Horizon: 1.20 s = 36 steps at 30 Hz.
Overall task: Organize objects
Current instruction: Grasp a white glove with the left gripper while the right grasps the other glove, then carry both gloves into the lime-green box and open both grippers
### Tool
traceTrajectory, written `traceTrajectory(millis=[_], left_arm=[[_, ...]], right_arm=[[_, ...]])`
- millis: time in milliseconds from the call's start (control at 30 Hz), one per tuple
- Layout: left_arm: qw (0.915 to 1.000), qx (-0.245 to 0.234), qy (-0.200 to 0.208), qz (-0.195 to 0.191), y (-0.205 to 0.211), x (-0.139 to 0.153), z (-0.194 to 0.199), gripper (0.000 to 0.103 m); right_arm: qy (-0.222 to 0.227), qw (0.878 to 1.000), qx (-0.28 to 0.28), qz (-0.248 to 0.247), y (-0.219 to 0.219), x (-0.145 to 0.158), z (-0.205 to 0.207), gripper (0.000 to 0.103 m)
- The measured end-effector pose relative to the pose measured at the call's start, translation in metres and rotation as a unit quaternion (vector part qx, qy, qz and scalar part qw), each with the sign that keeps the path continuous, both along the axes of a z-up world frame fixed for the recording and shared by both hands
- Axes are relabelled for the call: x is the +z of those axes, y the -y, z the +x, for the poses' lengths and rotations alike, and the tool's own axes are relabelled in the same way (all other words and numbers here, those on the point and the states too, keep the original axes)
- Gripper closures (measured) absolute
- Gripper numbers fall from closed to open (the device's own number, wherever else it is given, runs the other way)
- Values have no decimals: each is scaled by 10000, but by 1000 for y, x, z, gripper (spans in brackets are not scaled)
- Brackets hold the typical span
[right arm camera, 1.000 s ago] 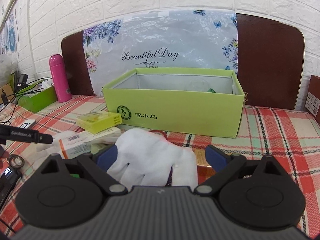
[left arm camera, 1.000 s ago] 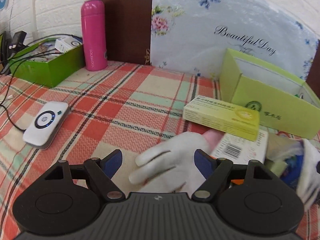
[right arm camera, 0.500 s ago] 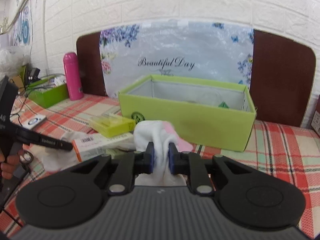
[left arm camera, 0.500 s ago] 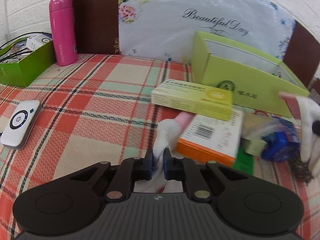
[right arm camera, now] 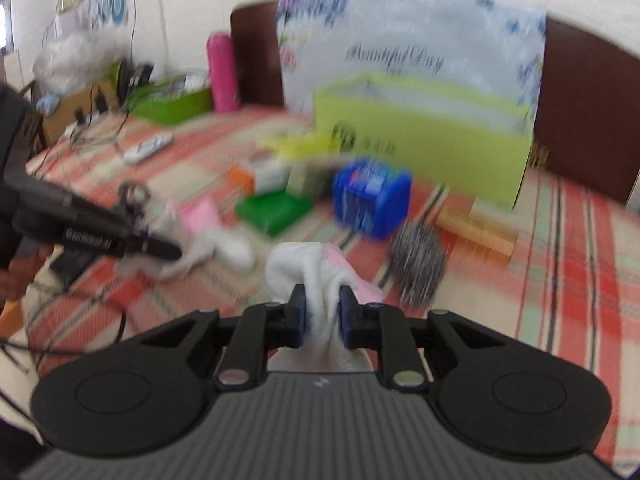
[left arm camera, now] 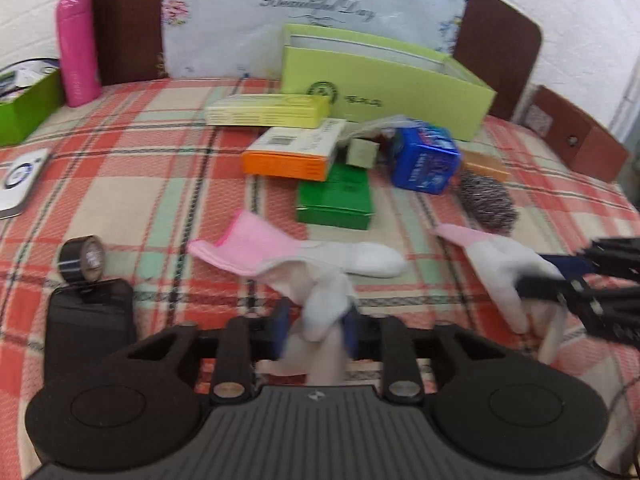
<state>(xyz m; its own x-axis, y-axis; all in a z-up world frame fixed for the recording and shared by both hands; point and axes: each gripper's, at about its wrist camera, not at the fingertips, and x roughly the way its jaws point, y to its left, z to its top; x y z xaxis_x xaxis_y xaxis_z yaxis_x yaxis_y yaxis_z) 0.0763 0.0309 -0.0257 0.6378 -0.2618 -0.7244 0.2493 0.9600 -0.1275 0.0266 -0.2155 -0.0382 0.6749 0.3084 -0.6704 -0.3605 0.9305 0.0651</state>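
Observation:
My left gripper is shut on a white glove with a pink cuff, held above the plaid tablecloth. My right gripper is shut on a second white and pink glove; it also shows at the right of the left wrist view. Behind lie a yellow box, an orange and white box, a green box, a blue box and a steel scourer. The open lime-green carton stands at the back.
A pink flask and a green tray stand at the back left. A white device lies at the left edge. A tape roll sits on a black object. A brown box is at the right.
Both grippers closed on the gloves, then pulled back and up from the pile, each carrying its glove. The boxes the gloves covered now show. The right wrist view is blurred by motion.

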Motion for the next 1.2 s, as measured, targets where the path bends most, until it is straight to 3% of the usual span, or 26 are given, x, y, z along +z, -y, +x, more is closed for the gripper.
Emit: traceTrajectory(millis=[33, 67, 100, 200, 433, 500, 533, 567, 667, 700, 800, 1000, 1200], left_arm=[[9998, 185, 40, 21, -2, 0, 0, 40], [9990, 430, 96, -16, -7, 0, 0, 31], [9982, 583, 126, -96, -10, 1, 1, 31], [9969, 704, 17, -347, -11, 4, 8, 31], [9957, 702, -188, -570, 7, -10, 22, 36], [9961, 741, -74, -466, 10, -11, 23, 44], [9965, 721, -56, -424, 11, -11, 24, 53], [9969, 666, -65, -401, 12, -11, 25, 70], [9976, 518, -139, -442, 11, -10, 25, 94], [9975, 469, -181, -488, 11, -9, 25, 95], [9976, 330, -148, -591, 11, -3, 21, 97], [9959, -8, 317, -848, 16, 36, 15, 97], [9911, -157, 774, -1069, 29, 77, 35, 97]], right_arm=[[-83, 9999, 8, 57, 0, -4, -3, 63], [-106, 9999, -54, 123, 2, -6, -6, 44], [-105, 9997, -137, 158, 2, -5, -9, 33], [5, 9995, -227, 203, 6, -2, -11, 30], [-220, 9994, -129, 215, 0, -12, -9, 31], [-301, 9993, -105, 201, -3, -16, -8, 36], [-331, 9992, -101, 214, -3, -17, -8, 38], [-368, 9990, -91, 223, -4, -18, -7, 43], [-452, 9988, -68, 171, -5, -22, -4, 68], [-453, 9988, -62, 182, -5, -21, -3, 77], [-329, 9992, -7, 205, -6, -15, -3, 82], [216, 9993, -89, 287, 2, 16, 1, 84], [902, 9941, -467, 375, 22, 53, 16, 84]])
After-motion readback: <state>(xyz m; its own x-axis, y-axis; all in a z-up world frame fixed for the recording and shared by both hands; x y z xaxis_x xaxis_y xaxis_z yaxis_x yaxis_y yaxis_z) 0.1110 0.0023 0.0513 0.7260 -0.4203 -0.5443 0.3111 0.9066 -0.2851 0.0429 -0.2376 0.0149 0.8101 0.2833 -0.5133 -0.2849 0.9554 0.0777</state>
